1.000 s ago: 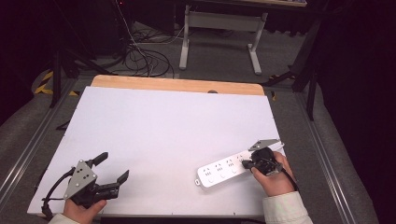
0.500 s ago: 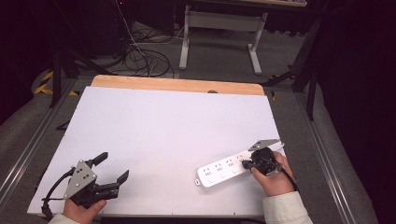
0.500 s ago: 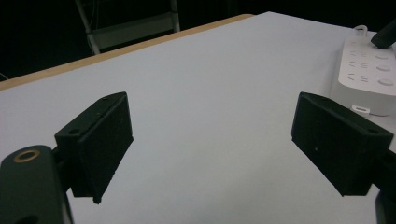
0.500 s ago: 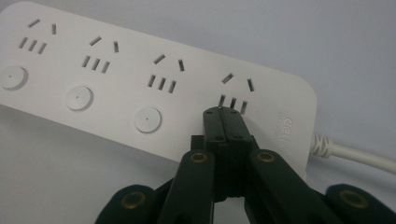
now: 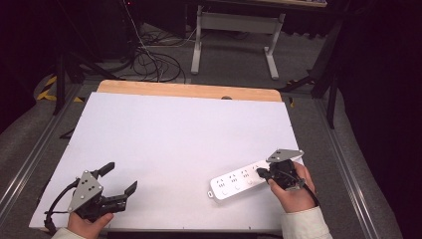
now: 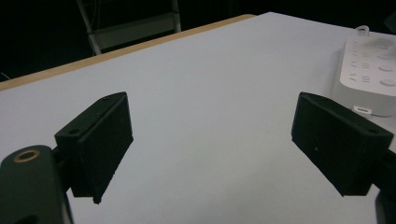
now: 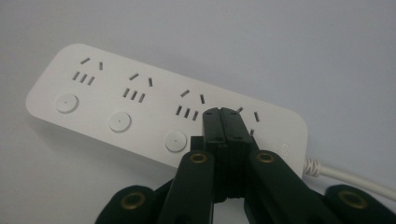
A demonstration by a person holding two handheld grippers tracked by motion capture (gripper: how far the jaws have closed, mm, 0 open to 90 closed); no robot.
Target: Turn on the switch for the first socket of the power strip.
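Four switch buttons run along the power strip (image 7: 159, 109) near the worktop's (image 5: 174, 134) front right corner, and the right gripper (image 7: 222, 114), jaws pressed together over it, could skid the loose strip sideways, since the left gripper (image 5: 118, 180) hovers spread, far off.

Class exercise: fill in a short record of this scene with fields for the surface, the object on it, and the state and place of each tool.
surface: white table top
object: white power strip, four sockets with round buttons, lying flat
left tool: open, holding nothing, over bare table
right tool: shut, tips over the power strip's cable end
cable: leaves the strip's end
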